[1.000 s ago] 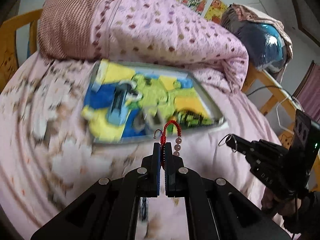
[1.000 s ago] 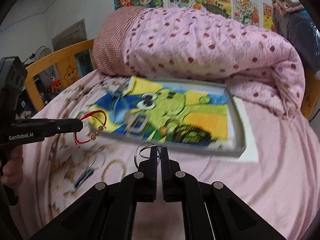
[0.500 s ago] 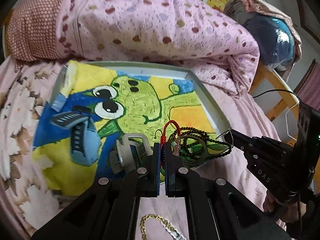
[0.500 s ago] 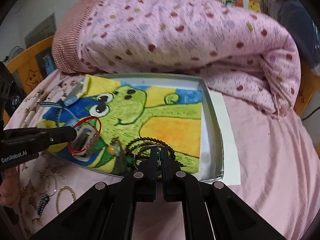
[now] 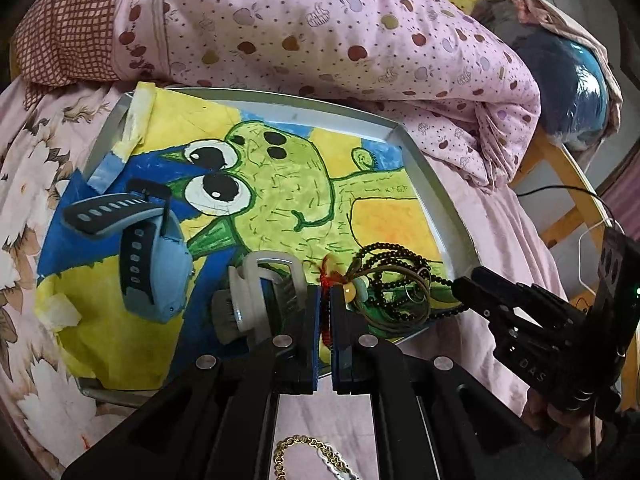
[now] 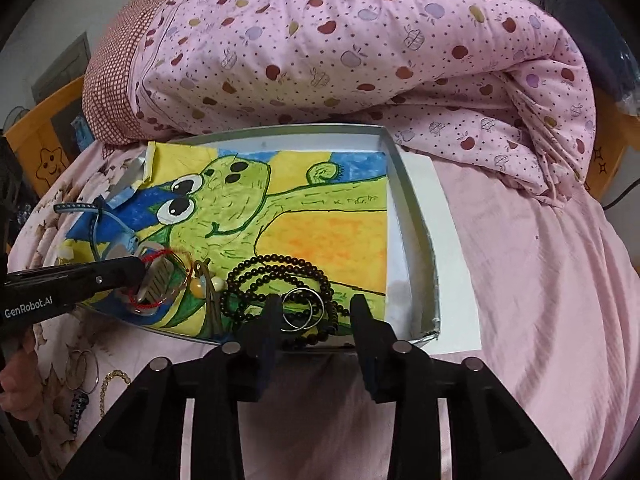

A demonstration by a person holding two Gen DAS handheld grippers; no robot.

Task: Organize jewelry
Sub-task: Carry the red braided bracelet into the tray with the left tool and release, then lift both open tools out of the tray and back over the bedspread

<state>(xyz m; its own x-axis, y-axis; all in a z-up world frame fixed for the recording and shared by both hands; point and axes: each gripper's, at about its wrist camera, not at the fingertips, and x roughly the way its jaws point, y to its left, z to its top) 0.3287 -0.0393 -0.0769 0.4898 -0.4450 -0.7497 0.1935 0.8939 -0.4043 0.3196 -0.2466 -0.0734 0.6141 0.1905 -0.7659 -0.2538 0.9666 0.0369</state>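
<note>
Two grippers over the jewelry tray

Left gripper [image 5: 326,300], marked "GenRobot.AI", pinches the red cord bracelet [image 6: 154,258] above the tray [image 6: 416,240]; right gripper [image 6: 316,308], lettered "DAS", is opening, silver rings [image 6: 302,312] lying between its fingers on black beads [image 6: 276,272].

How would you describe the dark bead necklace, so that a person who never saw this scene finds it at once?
Find the shallow metal tray on the pink bed, lined with a green cartoon drawing. Go to the tray's near edge, just ahead of the right gripper. The dark bead necklace lies there in loose coils, the only string of small dark round beads; thin silver hoops rest on it.
</note>
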